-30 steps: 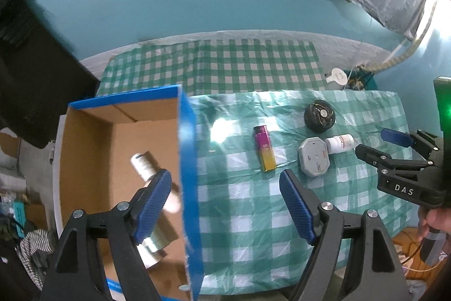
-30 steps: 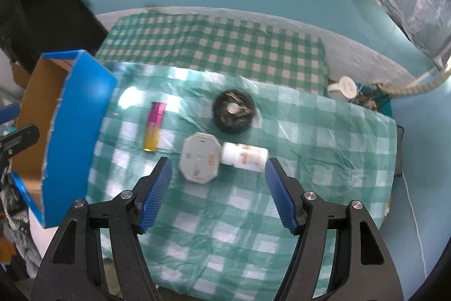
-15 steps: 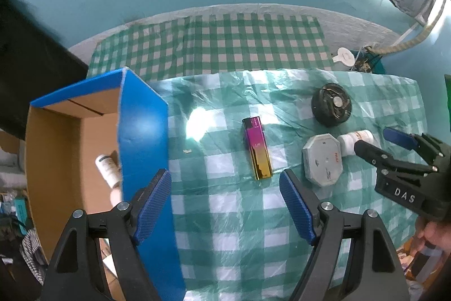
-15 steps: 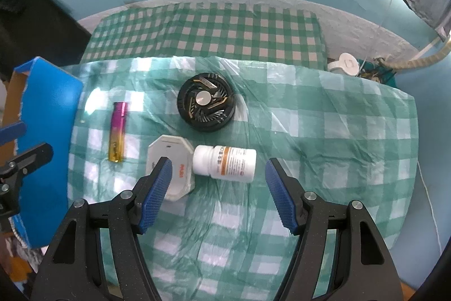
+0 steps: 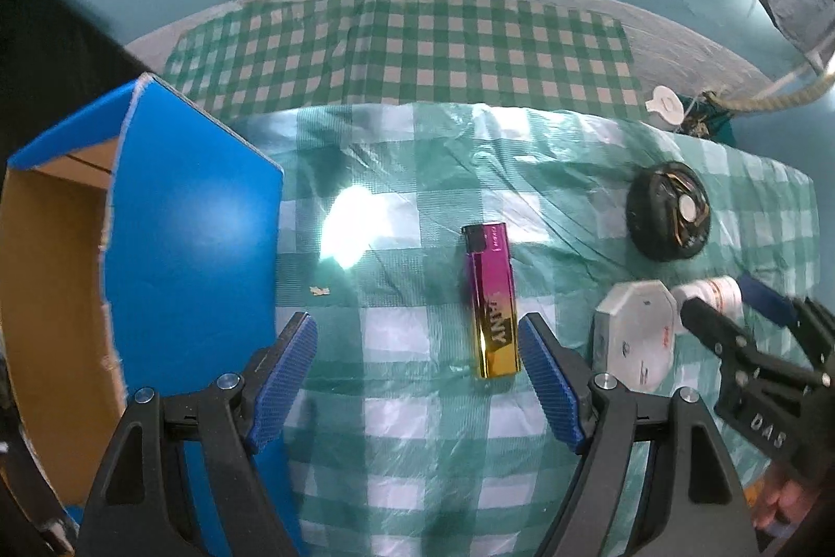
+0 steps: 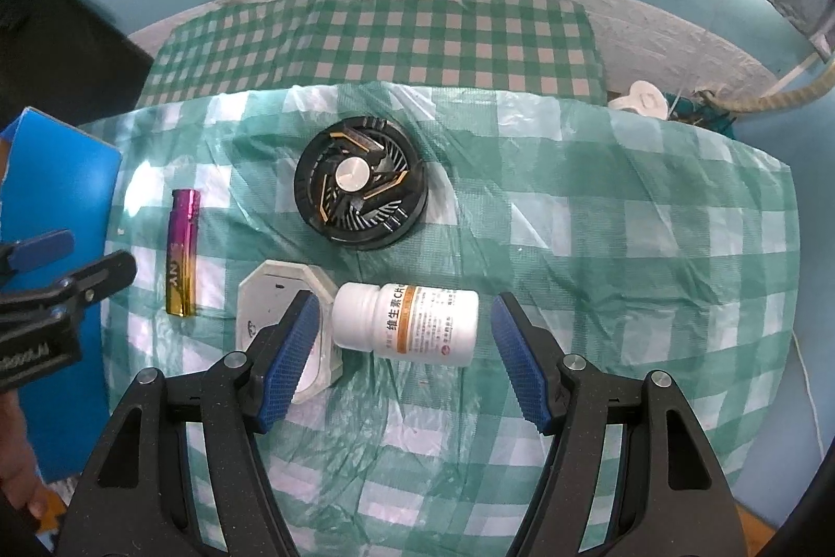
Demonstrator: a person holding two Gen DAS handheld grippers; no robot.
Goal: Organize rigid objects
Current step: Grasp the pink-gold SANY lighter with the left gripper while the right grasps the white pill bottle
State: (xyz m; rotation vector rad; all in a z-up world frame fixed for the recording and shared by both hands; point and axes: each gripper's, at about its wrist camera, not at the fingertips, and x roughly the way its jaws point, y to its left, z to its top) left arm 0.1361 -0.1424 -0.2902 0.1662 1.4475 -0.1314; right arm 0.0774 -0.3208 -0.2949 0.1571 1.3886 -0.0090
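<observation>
We hold the left gripper [image 5: 417, 379] and the right gripper [image 6: 404, 356] pointing down, side by side, each with its blue-padded fingers [image 6: 292, 353] spread apart and gripping nothing.

A green-and-white checked cloth [image 6: 600, 212] covers the surface. The lighter [image 5: 493, 301] fades from magenta to gold; the pill bottle [image 6: 412, 322] is white with an orange band. The fan [image 6: 361, 181] is black, the box [image 5: 182, 244] blue.

Your table [image 6: 652, 244] wears a green-checked plastic cloth; on it lie a lighter [image 5: 493, 304], a black fan [image 6: 361, 189], a white bottle [image 6: 407, 317], an octagonal disc [image 5: 634, 338], perhaps a case; a blue box [image 5: 193, 244] stands at its left.
</observation>
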